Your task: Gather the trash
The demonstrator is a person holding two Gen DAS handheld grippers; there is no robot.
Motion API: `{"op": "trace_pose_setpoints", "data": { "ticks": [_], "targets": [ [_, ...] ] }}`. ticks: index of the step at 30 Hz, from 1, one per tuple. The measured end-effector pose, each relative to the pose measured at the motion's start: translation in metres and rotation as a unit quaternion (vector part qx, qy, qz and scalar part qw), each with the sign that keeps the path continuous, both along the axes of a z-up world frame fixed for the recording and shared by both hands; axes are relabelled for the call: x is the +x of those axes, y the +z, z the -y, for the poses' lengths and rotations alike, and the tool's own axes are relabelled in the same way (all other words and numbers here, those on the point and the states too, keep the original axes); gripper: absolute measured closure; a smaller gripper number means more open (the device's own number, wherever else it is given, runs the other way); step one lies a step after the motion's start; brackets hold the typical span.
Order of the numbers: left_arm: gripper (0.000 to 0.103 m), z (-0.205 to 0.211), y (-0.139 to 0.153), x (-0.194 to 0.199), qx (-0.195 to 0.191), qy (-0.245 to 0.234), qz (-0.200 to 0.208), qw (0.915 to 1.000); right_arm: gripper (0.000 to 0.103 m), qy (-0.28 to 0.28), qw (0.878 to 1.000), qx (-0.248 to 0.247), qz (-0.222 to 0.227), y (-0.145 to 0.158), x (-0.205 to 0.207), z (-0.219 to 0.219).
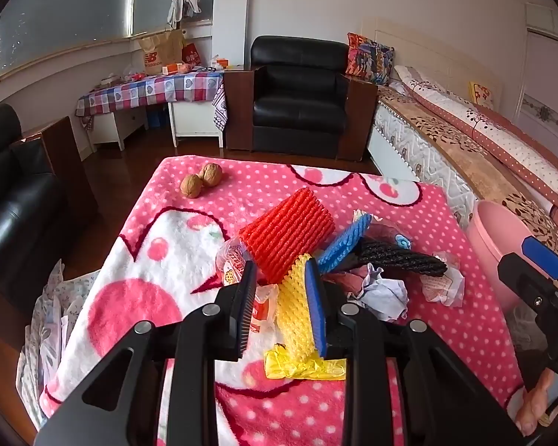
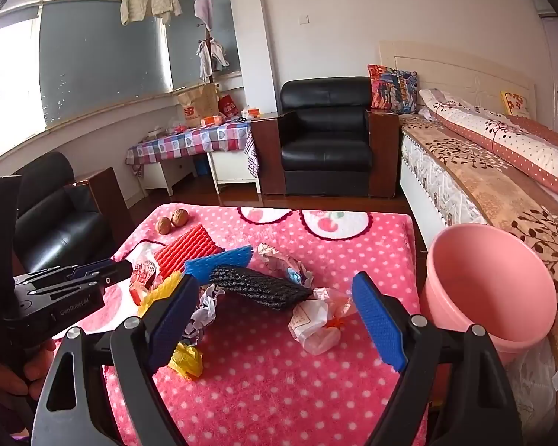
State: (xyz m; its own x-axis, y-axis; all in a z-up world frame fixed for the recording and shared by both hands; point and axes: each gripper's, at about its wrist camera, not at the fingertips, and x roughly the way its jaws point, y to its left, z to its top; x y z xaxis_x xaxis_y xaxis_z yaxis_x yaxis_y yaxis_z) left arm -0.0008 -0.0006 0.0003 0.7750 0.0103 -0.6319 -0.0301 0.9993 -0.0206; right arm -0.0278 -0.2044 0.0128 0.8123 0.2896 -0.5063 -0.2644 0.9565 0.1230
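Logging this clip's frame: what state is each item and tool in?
Left tool: open, straddling the yellow foam net sleeve.
Right tool: open, empty.
Pink plastic bin: upright, looks empty.
Red foam net sleeve: lying on the pile.
Two brown walnuts: touching, whole.

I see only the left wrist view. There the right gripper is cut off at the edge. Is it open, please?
Observer: Yes. The right gripper is open, its jaws far apart.
Operator: What is in front of it?
Observer: A crumpled white and orange wrapper lies on the blanket, in line with the gap between the fingers; it touches neither.
Operator: My view shows only the outside of the pink bin. What is inside?
Observer: The right wrist view looks into the pink bin; I see no trash in the part that shows.
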Motion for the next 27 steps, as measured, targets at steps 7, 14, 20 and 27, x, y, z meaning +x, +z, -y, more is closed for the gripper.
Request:
{"op": "trace_pose_setpoints", "data": {
  "ticks": [7,14,20,27],
  "targets": [
    [0.076,-0.001,-0.001,0.0,-0.012,-0.005,-0.012,0.9998,0.02,-0.007,1.0,0.006,-0.003,-0.002,0.003,0.003],
    [0.076,-0.002,-0.009,0.001,-0.011,-0.003,-0.014,0.9998,0.02,-0.009,1.0,0.007,0.003,-0.005,0.002,0.004],
    [0.076,-0.004,-0.01,0.005,-0.012,-0.001,-0.021,0.9997,0.02,-0.012,1.0,0.008,0.006,-0.003,0.004,0.004],
    [0.076,-0.004,-0.01,0.005,-0.013,0.0,-0.023,0.9996,0.02,-0.014,1.0,0.008,0.01,-0.002,0.003,0.005]
  ]
}}
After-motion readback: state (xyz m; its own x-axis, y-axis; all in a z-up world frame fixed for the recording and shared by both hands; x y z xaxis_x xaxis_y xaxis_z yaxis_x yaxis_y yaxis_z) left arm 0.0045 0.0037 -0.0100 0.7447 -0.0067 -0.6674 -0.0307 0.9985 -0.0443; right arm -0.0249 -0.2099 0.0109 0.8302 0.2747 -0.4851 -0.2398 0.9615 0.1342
